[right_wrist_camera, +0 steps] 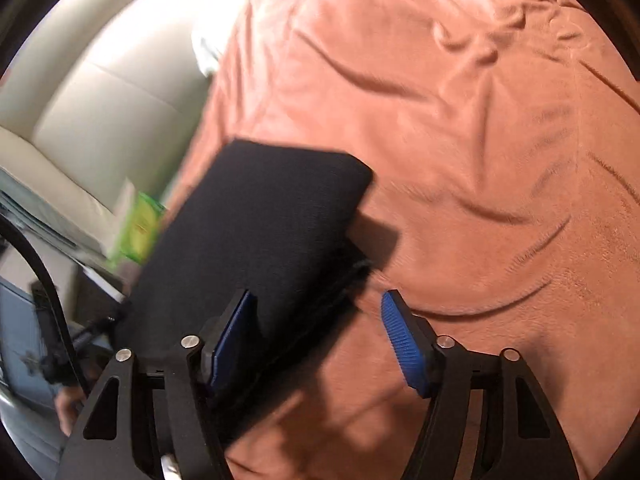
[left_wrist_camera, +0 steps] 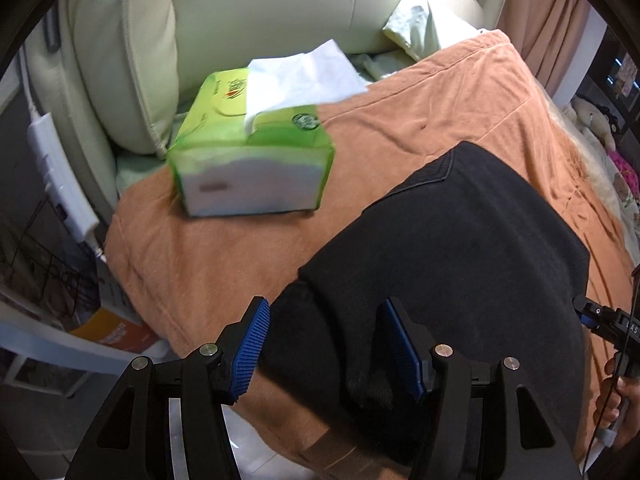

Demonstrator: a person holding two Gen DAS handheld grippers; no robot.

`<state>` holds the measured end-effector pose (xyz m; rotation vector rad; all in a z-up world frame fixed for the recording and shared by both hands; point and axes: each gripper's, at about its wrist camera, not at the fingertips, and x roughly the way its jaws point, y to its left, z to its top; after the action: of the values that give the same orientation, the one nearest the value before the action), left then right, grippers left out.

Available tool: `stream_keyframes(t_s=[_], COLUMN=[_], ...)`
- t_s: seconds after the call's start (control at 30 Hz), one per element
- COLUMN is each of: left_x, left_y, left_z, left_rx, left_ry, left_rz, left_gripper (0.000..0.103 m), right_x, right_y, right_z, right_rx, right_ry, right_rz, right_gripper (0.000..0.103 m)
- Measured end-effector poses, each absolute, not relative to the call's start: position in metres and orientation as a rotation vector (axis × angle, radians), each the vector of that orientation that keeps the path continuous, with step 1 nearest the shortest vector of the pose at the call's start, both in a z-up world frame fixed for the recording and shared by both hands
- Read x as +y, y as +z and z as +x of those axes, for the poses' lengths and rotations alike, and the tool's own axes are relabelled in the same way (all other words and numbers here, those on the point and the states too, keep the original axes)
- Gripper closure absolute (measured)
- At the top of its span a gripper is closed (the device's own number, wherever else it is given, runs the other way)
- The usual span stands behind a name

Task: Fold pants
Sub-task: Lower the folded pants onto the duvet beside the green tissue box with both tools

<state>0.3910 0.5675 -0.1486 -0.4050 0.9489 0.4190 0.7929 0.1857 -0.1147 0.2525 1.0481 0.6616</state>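
The black pants (left_wrist_camera: 452, 248) lie folded into a compact block on an orange blanket (left_wrist_camera: 224, 252). My left gripper (left_wrist_camera: 322, 346) is open over the block's near left corner, and dark cloth lies between its blue pads without being pinched. In the right wrist view the folded pants (right_wrist_camera: 264, 232) lie ahead and to the left on the orange blanket (right_wrist_camera: 460, 160). My right gripper (right_wrist_camera: 316, 340) is open, its left pad over the pants' near edge and its right pad over bare blanket. The right gripper also shows at the right edge of the left wrist view (left_wrist_camera: 600, 320).
A green tissue box (left_wrist_camera: 252, 160) with a white tissue sticking out stands on the blanket at the back left. Cream sofa cushions (left_wrist_camera: 132, 52) rise behind it. A white power strip (left_wrist_camera: 60, 176) hangs at the left. Soft toys (left_wrist_camera: 596, 120) lie at the far right.
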Motion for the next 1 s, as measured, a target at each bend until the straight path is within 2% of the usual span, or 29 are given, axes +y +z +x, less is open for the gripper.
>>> stream_keyframes(t_s=[0.13, 0.17, 0.5, 0.6, 0.67, 0.7, 1.0], left_x=[0.558, 0.555, 0.512, 0.502, 0.497, 0.495, 0.485], left_y=[-0.143, -0.140, -0.107, -0.106, -0.106, -0.107, -0.129], left_z=[0.383, 0.380, 0.367, 0.372, 0.376, 0.379, 0.405], left_rx=[0.964, 0.964, 0.889, 0.874, 0.855, 0.853, 0.891], left_ry=[0.463, 0.471, 0.422, 0.396, 0.362, 0.366, 0.361], left_rz=[-0.347, -0.329, -0.280, -0.298, -0.319, -0.312, -0.314], left_gripper=[0.040, 0.040, 0.040, 0.040, 0.040, 0.040, 0.040], right_x=[0.197, 0.197, 0.200, 0.207, 0.214, 0.219, 0.251], right_y=[-0.096, -0.089, -0.036, -0.033, -0.038, -0.039, -0.060], right_z=[0.785, 0.782, 0.750, 0.751, 0.756, 0.756, 0.788], right_rx=[1.007, 0.996, 0.805, 0.781, 0.793, 0.796, 0.775], right_ry=[0.611, 0.604, 0.706, 0.743, 0.760, 0.768, 0.741], right_rz=[0.124, 0.108, 0.002, -0.039, -0.055, -0.074, -0.217], right_gripper=[0.040, 0.043, 0.043, 0.049, 0.061, 0.063, 0.063])
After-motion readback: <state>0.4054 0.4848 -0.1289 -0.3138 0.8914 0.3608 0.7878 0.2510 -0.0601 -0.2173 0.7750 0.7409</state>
